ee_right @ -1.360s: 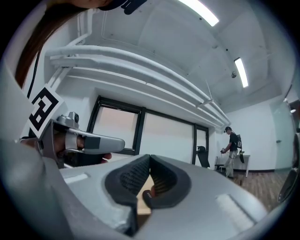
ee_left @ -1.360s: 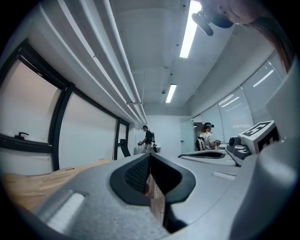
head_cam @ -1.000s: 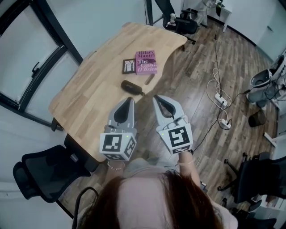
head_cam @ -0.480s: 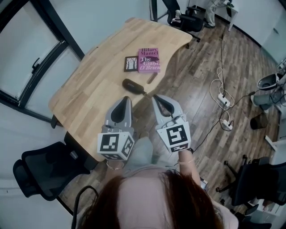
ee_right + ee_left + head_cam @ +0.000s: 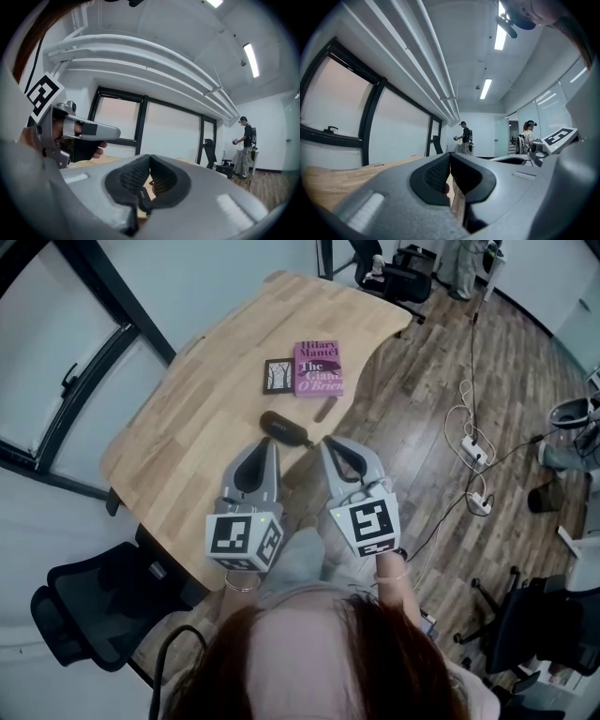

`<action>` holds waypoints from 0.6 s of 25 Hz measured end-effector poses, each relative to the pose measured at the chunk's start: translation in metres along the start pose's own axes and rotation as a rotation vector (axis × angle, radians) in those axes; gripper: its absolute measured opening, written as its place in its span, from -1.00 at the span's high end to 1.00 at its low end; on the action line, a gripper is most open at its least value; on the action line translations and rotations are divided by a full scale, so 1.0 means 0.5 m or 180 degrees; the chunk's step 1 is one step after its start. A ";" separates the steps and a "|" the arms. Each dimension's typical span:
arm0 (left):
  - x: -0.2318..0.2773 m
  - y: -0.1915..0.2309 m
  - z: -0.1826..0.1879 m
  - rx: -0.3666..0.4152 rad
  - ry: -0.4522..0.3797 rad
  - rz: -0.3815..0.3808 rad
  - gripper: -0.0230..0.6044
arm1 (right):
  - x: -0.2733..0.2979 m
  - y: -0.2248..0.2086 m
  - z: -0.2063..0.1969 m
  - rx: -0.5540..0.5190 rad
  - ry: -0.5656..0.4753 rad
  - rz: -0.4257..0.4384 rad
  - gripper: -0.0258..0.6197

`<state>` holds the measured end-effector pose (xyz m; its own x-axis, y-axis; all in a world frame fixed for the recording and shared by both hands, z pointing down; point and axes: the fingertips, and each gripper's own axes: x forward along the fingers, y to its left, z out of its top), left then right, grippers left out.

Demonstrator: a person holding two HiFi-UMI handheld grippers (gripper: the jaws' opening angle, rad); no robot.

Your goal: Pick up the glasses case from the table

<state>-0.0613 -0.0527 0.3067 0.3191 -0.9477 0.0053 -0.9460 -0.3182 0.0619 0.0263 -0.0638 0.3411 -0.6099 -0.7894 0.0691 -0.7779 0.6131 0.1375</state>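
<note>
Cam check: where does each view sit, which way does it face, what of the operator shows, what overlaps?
Head view: on the person's head, steeply down at light wooden table and dark oblong glasses case; hair, left gripper, right gripper show.
Left gripper view: on that gripper, level along its shut fingers; right gripper at right.
Right gripper view: same, along shut fingers; left gripper and left hand at left.
Shared: both gripper views catch the distant standing person.

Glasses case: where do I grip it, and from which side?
Probably across its narrow middle: the glasses case is a long oval lying slantwise by the near edge of the table. Come from that edge with the left gripper, tongs opened first; they're shut now.
</note>
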 end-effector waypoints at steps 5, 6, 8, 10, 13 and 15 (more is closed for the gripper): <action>0.057 0.039 0.000 -0.0015 0.0010 -0.0011 0.90 | 0.057 -0.018 -0.008 0.0010 0.0037 0.0007 0.91; 0.067 0.047 -0.001 -0.0017 0.0014 -0.0011 0.90 | 0.068 -0.021 -0.010 0.0010 0.0047 0.0013 0.91; 0.086 0.061 0.000 -0.0015 0.0017 -0.0020 0.90 | 0.091 -0.028 -0.014 0.0009 0.0069 0.0022 0.91; 0.104 0.074 0.001 -0.0017 0.0019 -0.0035 0.90 | 0.113 -0.033 -0.016 0.0010 0.0088 0.0031 0.91; 0.126 0.091 -0.001 -0.0033 0.0031 -0.0058 0.90 | 0.145 -0.034 -0.020 0.0001 0.0113 0.0063 0.91; 0.140 0.104 -0.003 -0.0042 0.0036 -0.0070 0.90 | 0.167 -0.034 -0.025 -0.0017 0.0138 0.0084 0.91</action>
<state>-0.0882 -0.1357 0.3118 0.3404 -0.9401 0.0152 -0.9380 -0.3384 0.0753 -0.0096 -0.1406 0.3567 -0.6230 -0.7736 0.1155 -0.7608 0.6336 0.1405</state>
